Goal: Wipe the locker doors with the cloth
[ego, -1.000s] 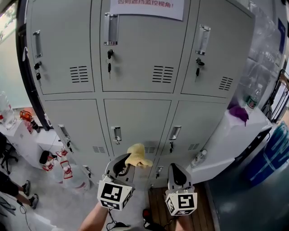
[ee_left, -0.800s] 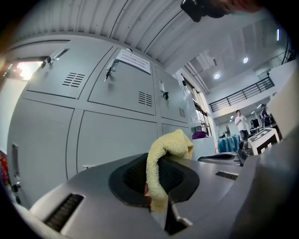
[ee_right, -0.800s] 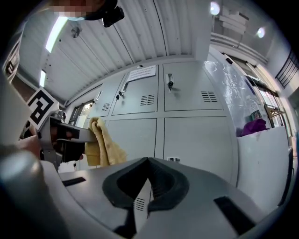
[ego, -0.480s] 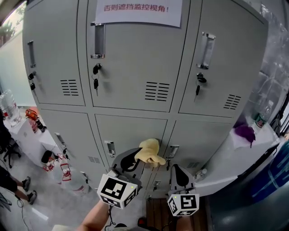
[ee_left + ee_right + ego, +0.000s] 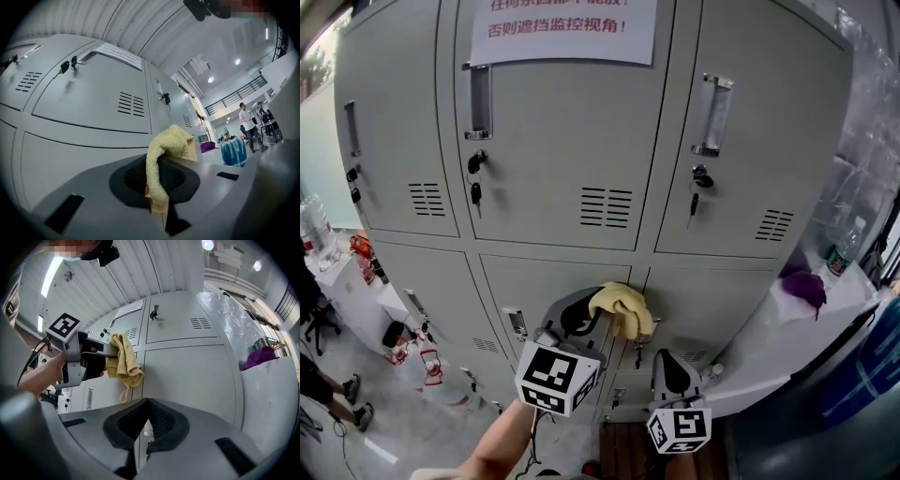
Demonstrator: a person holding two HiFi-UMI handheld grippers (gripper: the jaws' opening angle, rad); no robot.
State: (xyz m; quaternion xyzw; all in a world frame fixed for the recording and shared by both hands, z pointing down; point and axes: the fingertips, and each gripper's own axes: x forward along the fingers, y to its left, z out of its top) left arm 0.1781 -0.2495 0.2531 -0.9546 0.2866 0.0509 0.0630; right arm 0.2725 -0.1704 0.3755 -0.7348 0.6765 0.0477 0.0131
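- The left gripper (image 5: 592,311) is clenched on the yellow cloth (image 5: 623,305). In the left gripper view the cloth (image 5: 169,147) comes up from between the closed jaws and folds over, with 1 end hanging down across the pads.
- The right gripper (image 5: 671,366) sits lower and just right of the left one. Its jaws are pressed together with nothing between them (image 5: 147,420).
- In the right gripper view the cloth (image 5: 123,359) dangles from the tip of the left gripper (image 5: 96,351). It hangs in front of the seam between 2 lower doors (image 5: 187,376); whether it touches them cannot be told.
- The grey lockers (image 5: 572,141) fill the head view, with 3 doors in the upper row and 3 below. Each door has a handle and vent slots.
- Keys (image 5: 475,192) hang from the upper middle lock.
- A paper notice (image 5: 558,28) is stuck on the upper middle door.
- To the right, a white ledge (image 5: 759,328) carries a purple thing (image 5: 804,286) and a bottle (image 5: 835,255).
- Far off in the left gripper view, a person (image 5: 247,125) stands beyond a blue bin (image 5: 233,151).
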